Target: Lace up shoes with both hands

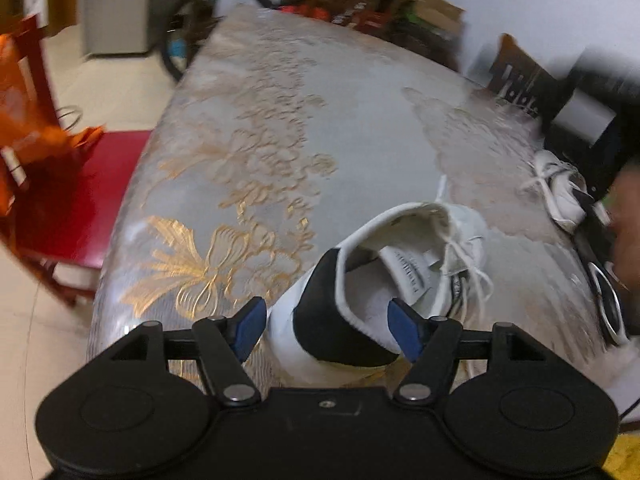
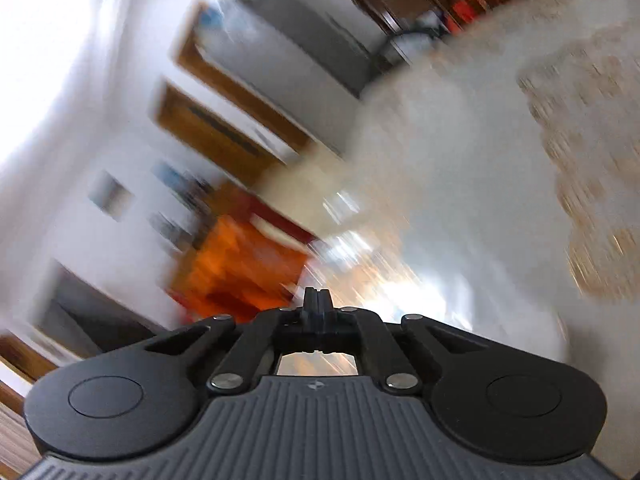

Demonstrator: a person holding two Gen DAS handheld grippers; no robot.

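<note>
Blue-padded left gripper straddles the white sneaker's black heel, jaws released; right gripper is clenched empty.

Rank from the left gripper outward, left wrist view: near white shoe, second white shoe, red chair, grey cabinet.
From the left gripper:
1. Near white shoe, heel between its open jaws.
2. Second white shoe, right, mid-table.
3. Red chair, left, beside the table.
4. Grey cabinet, far left, across the floor.
</note>
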